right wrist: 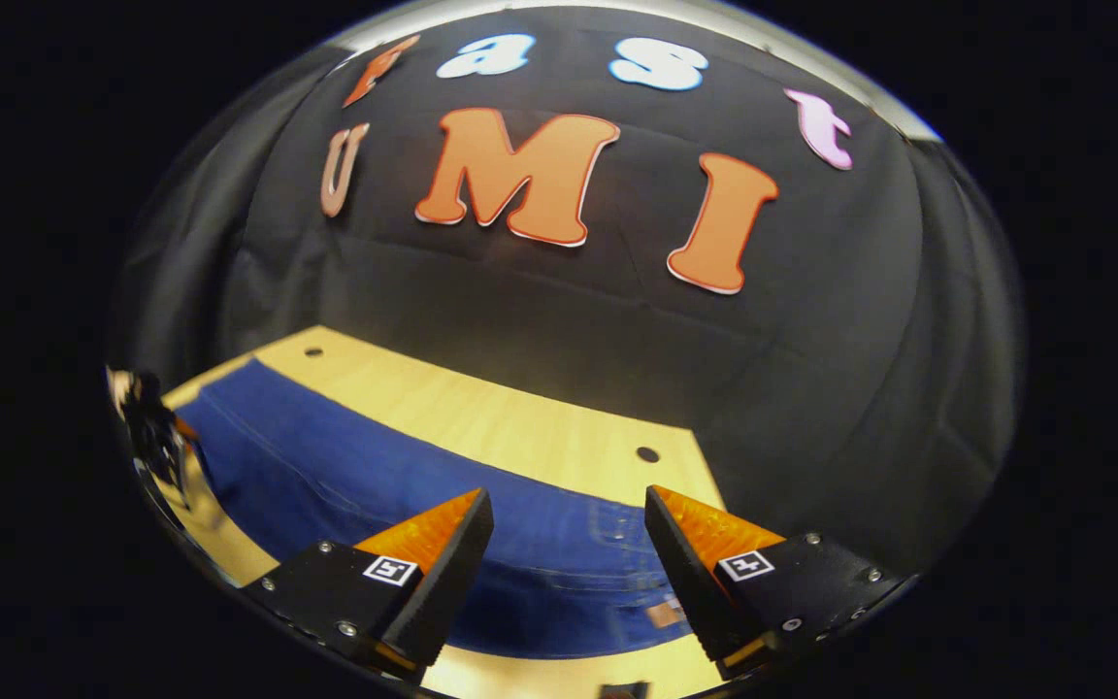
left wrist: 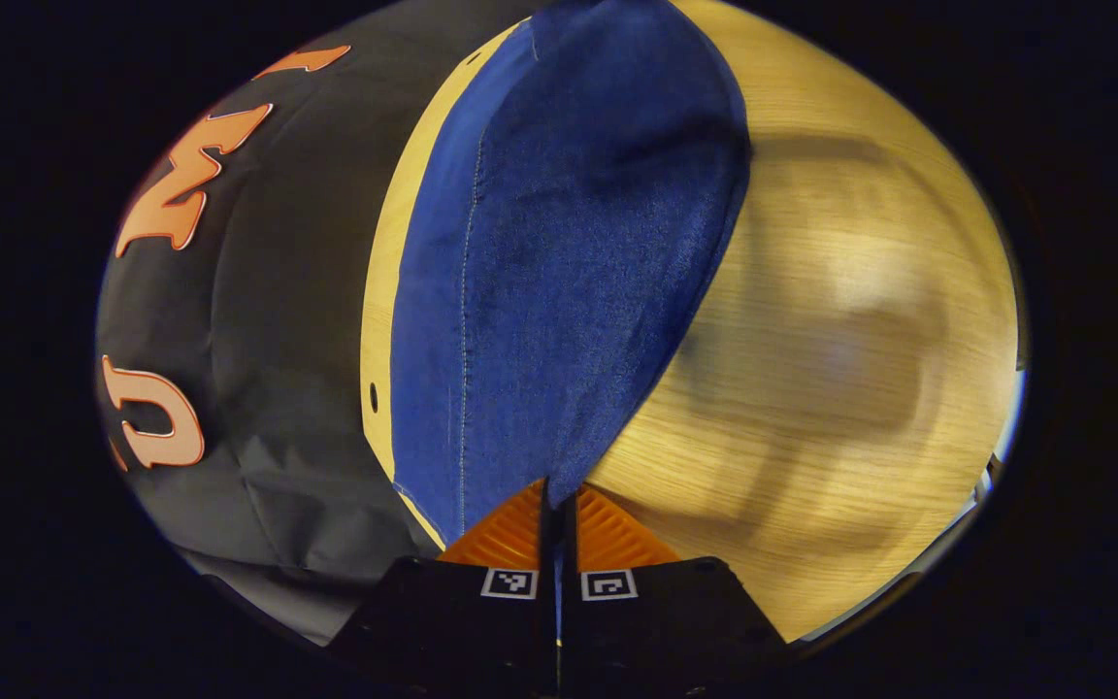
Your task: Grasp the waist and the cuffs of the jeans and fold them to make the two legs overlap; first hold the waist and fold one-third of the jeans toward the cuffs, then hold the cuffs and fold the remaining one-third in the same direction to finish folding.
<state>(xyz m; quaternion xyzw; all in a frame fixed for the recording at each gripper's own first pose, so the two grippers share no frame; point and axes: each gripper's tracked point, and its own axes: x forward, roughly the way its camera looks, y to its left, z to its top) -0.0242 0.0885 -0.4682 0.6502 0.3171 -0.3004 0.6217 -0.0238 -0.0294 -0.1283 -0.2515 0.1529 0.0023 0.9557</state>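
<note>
In the left gripper view, the left gripper (left wrist: pixel 559 510) is sitting at the bottom centre of the frame with its jaws pressed together on an edge of the dark blue denim jeans (left wrist: pixel 559 262). The cloth is rising from that pinch point and spreading up through the middle of the frame to the top edge, with a pale seam line running along its left part. A strip of the light wooden table (left wrist: pixel 840 320) is showing along the left edge of the denim, and a wide stretch of it is filling the right half of the frame, crossed by soft blurred shadows. The black cloth wall (left wrist: pixel 268 320) is taking up the left side.

In the right gripper view, the right gripper (right wrist: pixel 569 529) is hanging at the bottom of the frame with its jaws standing well apart, holding nothing. The jeans (right wrist: pixel 345 466) are lying flat on the table (right wrist: pixel 491 417) as a long band running from the middle left down to the bottom centre, passing behind and between the two jaws; a pocket and a small tan patch are showing near the right-hand jaw. At the far left edge, the other gripper (right wrist: pixel 156 437) is appearing small and blurred at the end of the denim. The black wall (right wrist: pixel 811 369) is covering the upper and right parts.
</note>
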